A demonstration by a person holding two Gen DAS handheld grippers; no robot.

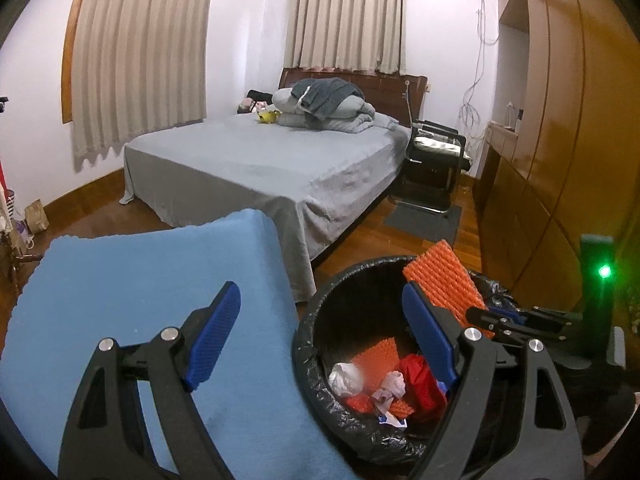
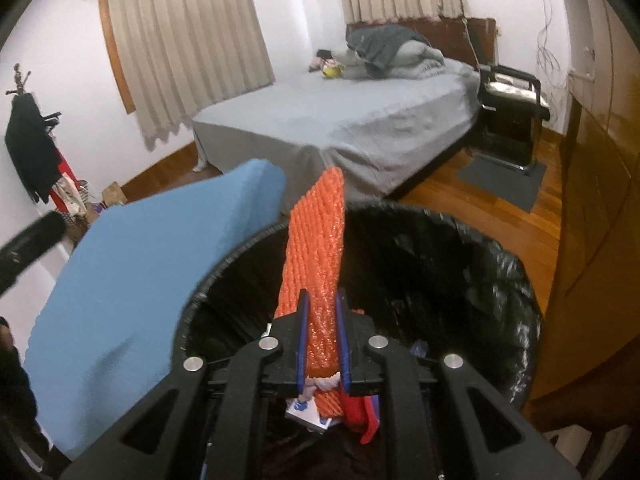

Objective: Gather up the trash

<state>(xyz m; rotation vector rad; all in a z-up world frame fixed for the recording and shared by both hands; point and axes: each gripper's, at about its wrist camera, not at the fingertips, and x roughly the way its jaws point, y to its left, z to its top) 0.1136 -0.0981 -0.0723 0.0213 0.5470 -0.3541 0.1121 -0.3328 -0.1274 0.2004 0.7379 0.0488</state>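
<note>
Right gripper [image 2: 323, 344] pinches the ribbed orange foam sheet [image 2: 318, 248] over the round black-lined bin [image 2: 500, 280].
My left gripper [image 1: 320, 344] hangs spread, empty; blue-cloth table [image 1: 140, 280] just beside the bin's rim, grey-covered bed [image 1: 260, 160] behind.

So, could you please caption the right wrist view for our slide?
Right gripper holds orange foam net above the lined bin, beside a blue cushion.

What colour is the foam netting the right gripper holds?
Orange foam netting, clearest in the right wrist view.
</note>
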